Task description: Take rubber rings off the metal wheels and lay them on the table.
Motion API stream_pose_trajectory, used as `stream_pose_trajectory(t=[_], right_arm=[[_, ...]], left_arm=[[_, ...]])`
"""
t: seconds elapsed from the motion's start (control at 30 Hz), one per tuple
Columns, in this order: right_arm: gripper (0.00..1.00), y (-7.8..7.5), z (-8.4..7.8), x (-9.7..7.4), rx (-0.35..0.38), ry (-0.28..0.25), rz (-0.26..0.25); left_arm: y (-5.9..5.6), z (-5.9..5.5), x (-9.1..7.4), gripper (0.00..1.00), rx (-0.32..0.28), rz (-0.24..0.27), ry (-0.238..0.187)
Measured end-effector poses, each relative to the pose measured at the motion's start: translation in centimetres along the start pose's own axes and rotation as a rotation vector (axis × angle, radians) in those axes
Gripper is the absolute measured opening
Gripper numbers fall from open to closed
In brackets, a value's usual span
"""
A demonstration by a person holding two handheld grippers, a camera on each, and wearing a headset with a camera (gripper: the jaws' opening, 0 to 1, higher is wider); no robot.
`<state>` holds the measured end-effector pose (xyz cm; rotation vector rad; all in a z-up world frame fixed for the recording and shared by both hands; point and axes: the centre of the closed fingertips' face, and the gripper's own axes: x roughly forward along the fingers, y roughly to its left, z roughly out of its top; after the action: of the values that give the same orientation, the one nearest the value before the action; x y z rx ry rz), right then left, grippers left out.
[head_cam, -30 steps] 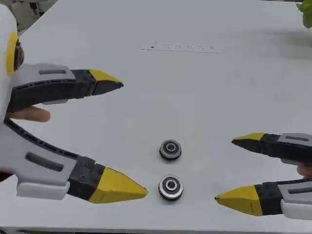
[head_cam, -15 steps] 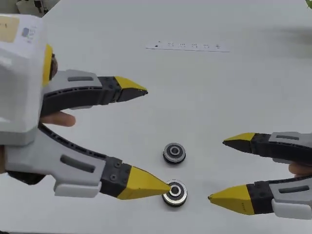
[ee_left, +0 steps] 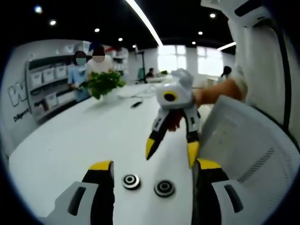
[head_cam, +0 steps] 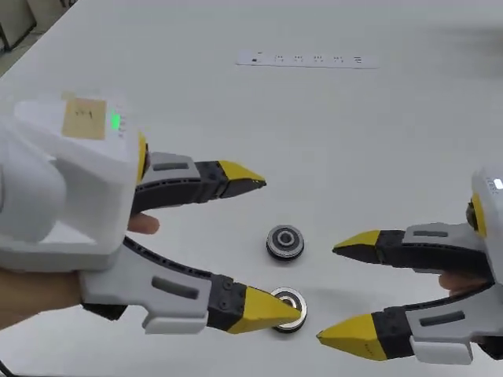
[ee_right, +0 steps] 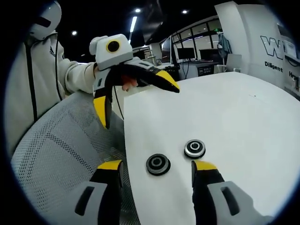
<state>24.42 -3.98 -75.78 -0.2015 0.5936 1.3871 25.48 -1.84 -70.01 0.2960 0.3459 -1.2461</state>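
Two small metal wheels with black rubber rings lie flat on the white table [head_cam: 377,149]. The far wheel [head_cam: 284,241] [ee_left: 131,181] [ee_right: 194,148] rests between the tips of both grippers. The near wheel [head_cam: 288,306] [ee_left: 164,187] [ee_right: 158,164] sits close to the table's front edge. My left gripper [head_cam: 267,247] [ee_left: 153,165] [ee_right: 140,107] is open, coming in from the left, and its near jaw tip overlaps the near wheel in the head view. Facing it from the right, my right gripper [head_cam: 330,292] [ee_right: 156,165] [ee_left: 171,154] is open too. Neither holds anything.
A white power strip [head_cam: 306,60] lies far back on the table. A grey mesh chair [ee_right: 61,154] [ee_left: 243,145] stands just past the front edge. A potted plant [ee_left: 104,83] and people stand at the table's distant end.
My left gripper has moved right and down toward the wheels; its near jaw tip now reaches the near wheel. The right gripper has edged left. The wheels have stayed put.
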Motion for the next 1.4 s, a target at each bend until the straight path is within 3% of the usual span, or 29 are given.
stream_pose_trajectory(t=[0.13,0.27,0.43,0.77,1.4], right_arm=[[0.52,0.1,-0.5,0.8,-0.014,0.011,0.011],[0.44,0.4,-1.1,1.5,-0.038,0.02,0.023],[0.42,0.2,-2.1,2.0,-0.037,0.046,0.034],[0.34,-0.4,-2.6,2.5,-0.029,0.037,0.034],[0.22,-0.4,-3.4,3.3,-0.06,0.051,0.034]], left_arm=[[-0.1,-1.4,0.8,0.65,-0.002,0.001,0.001],[-0.6,-2.7,1.4,0.61,-0.007,-0.02,0.033],[-0.9,-3.0,2.1,0.57,-0.04,-0.04,0.023],[-1.0,-4.5,3.1,0.49,-0.066,-0.046,0.052],[-2.0,-7.8,4.7,0.26,-0.025,-0.102,0.137]])
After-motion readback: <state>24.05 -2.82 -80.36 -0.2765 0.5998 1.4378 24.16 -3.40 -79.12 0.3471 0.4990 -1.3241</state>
